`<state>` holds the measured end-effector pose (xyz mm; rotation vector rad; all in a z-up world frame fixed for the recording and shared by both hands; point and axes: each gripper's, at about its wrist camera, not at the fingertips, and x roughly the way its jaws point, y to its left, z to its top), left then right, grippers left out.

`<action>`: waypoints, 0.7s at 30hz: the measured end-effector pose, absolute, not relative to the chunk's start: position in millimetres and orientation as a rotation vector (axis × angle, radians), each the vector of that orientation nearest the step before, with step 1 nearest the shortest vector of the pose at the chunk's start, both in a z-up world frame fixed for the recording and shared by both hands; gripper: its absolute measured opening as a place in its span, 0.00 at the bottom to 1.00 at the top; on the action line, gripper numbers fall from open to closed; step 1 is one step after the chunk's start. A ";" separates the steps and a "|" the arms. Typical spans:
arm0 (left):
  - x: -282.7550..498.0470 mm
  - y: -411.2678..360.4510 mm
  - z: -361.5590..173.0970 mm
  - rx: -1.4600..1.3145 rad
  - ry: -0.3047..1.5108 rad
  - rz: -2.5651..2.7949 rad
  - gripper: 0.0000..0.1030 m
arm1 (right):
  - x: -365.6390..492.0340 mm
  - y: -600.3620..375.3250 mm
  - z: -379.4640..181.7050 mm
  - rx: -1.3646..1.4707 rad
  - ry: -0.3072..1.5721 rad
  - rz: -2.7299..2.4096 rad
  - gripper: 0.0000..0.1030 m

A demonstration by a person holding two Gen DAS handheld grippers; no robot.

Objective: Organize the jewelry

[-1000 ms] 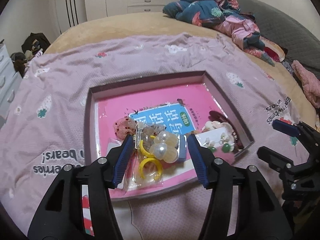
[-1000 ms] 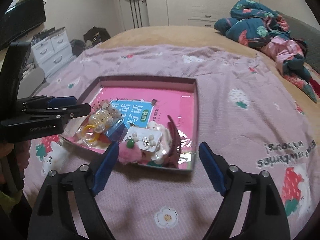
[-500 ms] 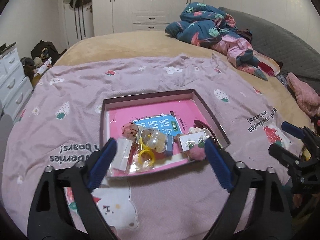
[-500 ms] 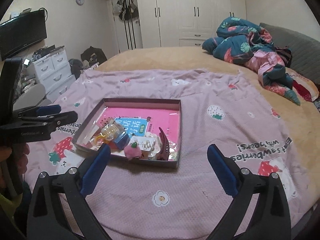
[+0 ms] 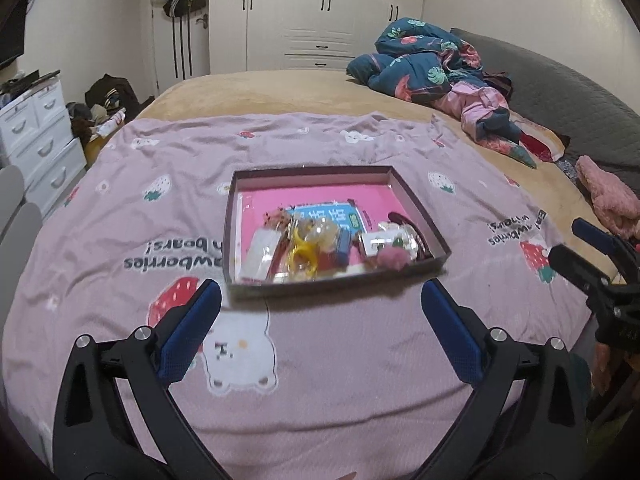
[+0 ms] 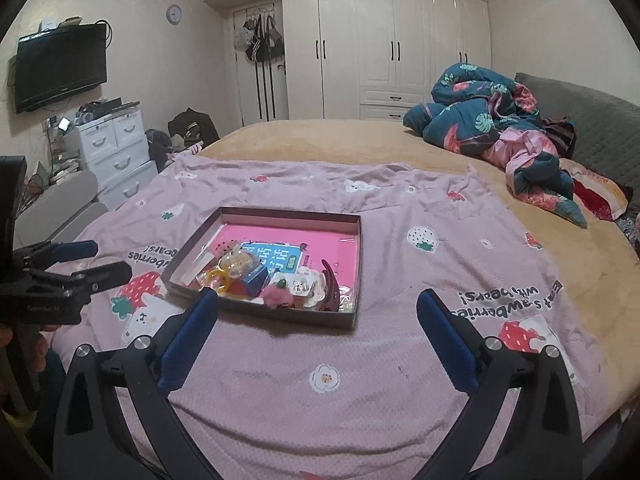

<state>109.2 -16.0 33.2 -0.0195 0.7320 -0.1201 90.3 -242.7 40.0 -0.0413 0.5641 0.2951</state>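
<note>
Jewelry lies bunched at the near end of a shallow box with a pink floor, which sits in the middle of a pink strawberry-print blanket spread over the bed. Among the pieces are a yellow ring-shaped item, a pale pearly bauble, a fuzzy pink pompom, a card of small earrings and a dark red hair claw at the right of the heap. A second ago the left gripper reached in over the yellow and pearl pieces with its jaws fairly close around them; now it has pulled back to the near side of the box, above bare blanket, and its jaws have just been opening to their full spread with nothing between them. The right gripper has likewise drawn away from the box's near edge, its jaws having just widened, and it too is empty. Each gripper shows at the edge of the other's view, well apart from the box. With everything in the box and both tools retreating empty-handed, the sorting looks finished or paused; the pile still appears loosely heaped rather than laid out, so a further pass may be needed.
</note>
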 end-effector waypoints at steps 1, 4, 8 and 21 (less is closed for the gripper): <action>105.8 -16.2 31.0 -0.018 0.733 -0.119 0.91 | 87.8 -242.6 39.1 -0.040 0.564 0.296 0.96; 94.3 -14.5 23.6 -0.021 0.728 -0.108 0.91 | 76.4 -241.8 34.5 -0.037 0.562 0.296 0.96; 80.8 -12.1 10.1 -0.032 0.739 -0.105 0.91 | 63.9 -242.3 25.0 -0.022 0.572 0.289 0.96; 54.9 -12.8 -14.3 -0.055 0.756 -0.098 0.91 | 46.0 -240.5 -8.5 0.011 0.644 0.283 0.96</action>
